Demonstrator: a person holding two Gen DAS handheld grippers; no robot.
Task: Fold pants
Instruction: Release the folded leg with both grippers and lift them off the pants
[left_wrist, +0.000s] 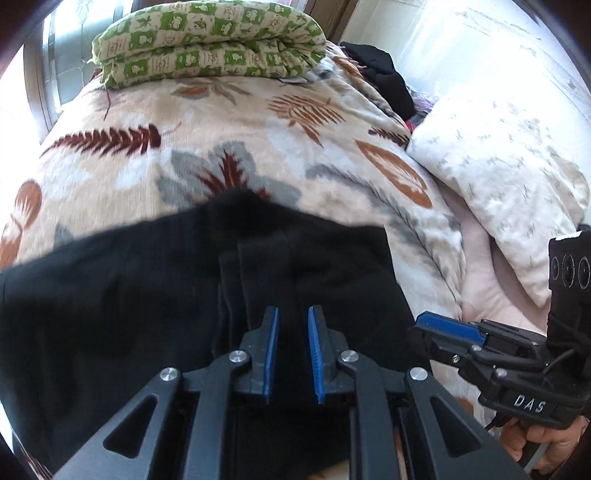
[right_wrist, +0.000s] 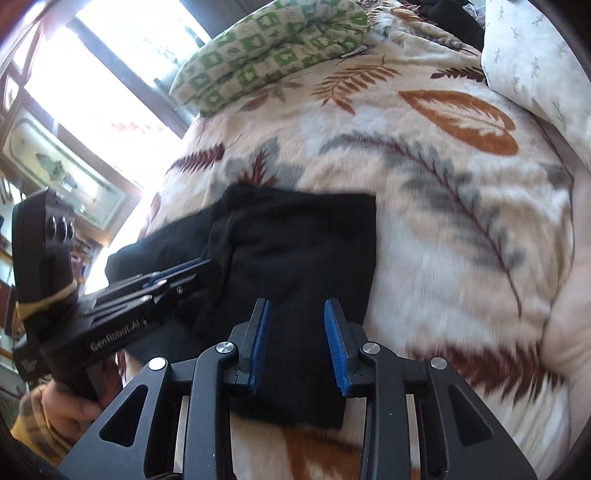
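Observation:
Black pants (left_wrist: 110, 295) lie across a leaf-patterned bed cover (left_wrist: 221, 129). My left gripper (left_wrist: 293, 310) is shut on a raised fold of them, and a strip of cloth runs up from between its blue pads. From the right wrist view, that left gripper (right_wrist: 207, 264) pinches the left edge of the folded pants (right_wrist: 303, 240). My right gripper (right_wrist: 297, 304) is over the near part of the same piece, its pads narrowed onto thick black cloth. In the left wrist view the right gripper (left_wrist: 415, 326) meets the pants' right edge.
A folded green checked quilt (left_wrist: 207, 40) lies at the far end of the bed. A white pillow (left_wrist: 498, 166) lies at the right, with dark clothes (left_wrist: 384, 74) behind it. A hand (right_wrist: 62, 402) holds the left gripper's handle. A bright window (right_wrist: 110, 55) is on the left.

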